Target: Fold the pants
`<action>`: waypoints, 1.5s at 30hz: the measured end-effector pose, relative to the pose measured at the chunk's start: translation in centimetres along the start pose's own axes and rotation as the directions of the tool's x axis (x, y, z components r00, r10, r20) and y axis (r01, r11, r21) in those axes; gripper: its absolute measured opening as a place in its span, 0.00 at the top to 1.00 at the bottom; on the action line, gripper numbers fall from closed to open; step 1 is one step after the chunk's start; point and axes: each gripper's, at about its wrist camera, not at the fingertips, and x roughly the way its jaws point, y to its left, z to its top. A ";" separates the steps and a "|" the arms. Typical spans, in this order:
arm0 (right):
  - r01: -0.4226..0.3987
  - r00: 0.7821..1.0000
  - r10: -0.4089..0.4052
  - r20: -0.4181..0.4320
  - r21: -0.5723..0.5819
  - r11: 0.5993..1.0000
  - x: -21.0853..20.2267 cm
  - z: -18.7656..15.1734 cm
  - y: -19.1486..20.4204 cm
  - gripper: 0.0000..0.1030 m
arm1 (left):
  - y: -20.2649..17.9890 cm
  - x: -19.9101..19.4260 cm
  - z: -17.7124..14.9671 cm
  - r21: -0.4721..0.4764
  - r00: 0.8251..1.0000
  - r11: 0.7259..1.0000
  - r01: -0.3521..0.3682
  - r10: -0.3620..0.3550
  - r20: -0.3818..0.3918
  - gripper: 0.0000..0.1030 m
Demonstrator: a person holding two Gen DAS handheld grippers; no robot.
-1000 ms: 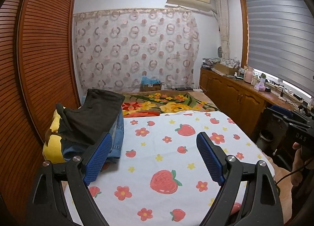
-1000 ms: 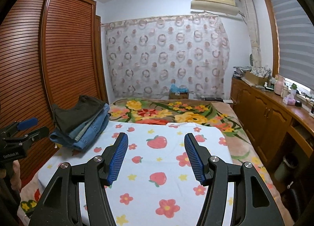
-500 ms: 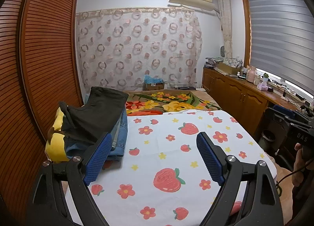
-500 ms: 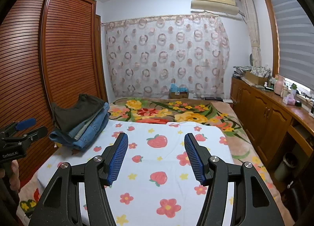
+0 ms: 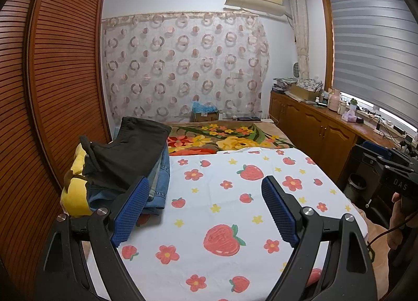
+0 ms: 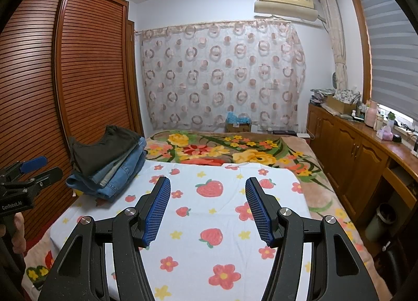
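A stack of folded pants [image 5: 125,160] [image 6: 109,162], dark olive-black pants on top and blue jeans beneath, sits on the bed at the far left of both tongs, beside a wooden louvred wardrobe [image 5: 60,65] [image 6: 86,65]. In the left wrist view the stack rests partly on a yellow cushion [image 5: 74,191] and lies just beyond the left finger of the left tongs [image 5: 206,209], which are spread wide and hold nothing. The right tongs [image 6: 207,209] are also spread wide and empty, with the stack well off to their left. Both tongs hover over a white sheet printed with strawberries and flowers [image 5: 230,196] [image 6: 209,212], which covers the near part of the bed. Past the sheet, ahead of the tongs, lies a floral blanket [image 5: 224,139] [image 6: 235,149], then a curtain with ring patterns [image 5: 183,71] [image 6: 222,73]. To the right of the tongs runs a wooden cabinet [image 5: 313,128] [image 6: 347,144] under a window blind [image 5: 373,47] [image 6: 392,39].
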 end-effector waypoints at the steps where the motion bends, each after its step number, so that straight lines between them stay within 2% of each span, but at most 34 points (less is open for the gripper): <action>1: -0.001 1.000 0.001 0.000 0.001 1.000 0.0 0.0 0.0 0.40 | 0.0 0.0 0.0 0.000 1.000 1.000 0.001 -0.001 0.000 0.14; 45: 0.003 1.000 -0.003 0.001 0.007 1.000 0.0 -0.4 0.0 0.40 | 0.2 -0.3 0.2 -0.003 1.000 1.000 -0.003 0.003 -0.007 0.14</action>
